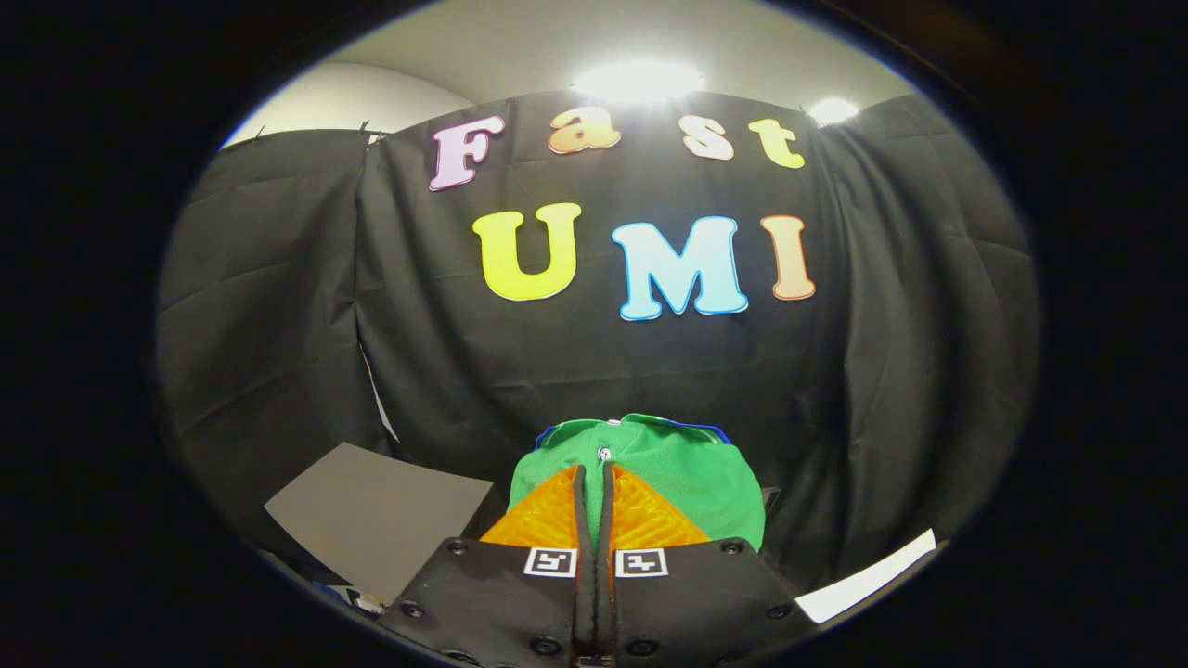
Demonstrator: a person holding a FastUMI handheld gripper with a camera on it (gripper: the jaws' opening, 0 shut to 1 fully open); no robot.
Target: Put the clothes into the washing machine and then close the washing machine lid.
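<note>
Your gripper (594, 501) is clamped on the green garment (668, 464), both fingers pinching a fold that bunches just beyond the tips. The grey lid (371, 510) lies down to your left, so carry it that way.

green garment (687, 478), white button (604, 454), blue trim (696, 428)

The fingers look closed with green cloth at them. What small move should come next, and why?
Probably carry the green garment toward the washing machine. The gripper has its fingers nearly together and the cloth bunches over their tips, so it seems gripped and lifted in front of the booth wall. Nothing here suggests releasing it yet.
</note>
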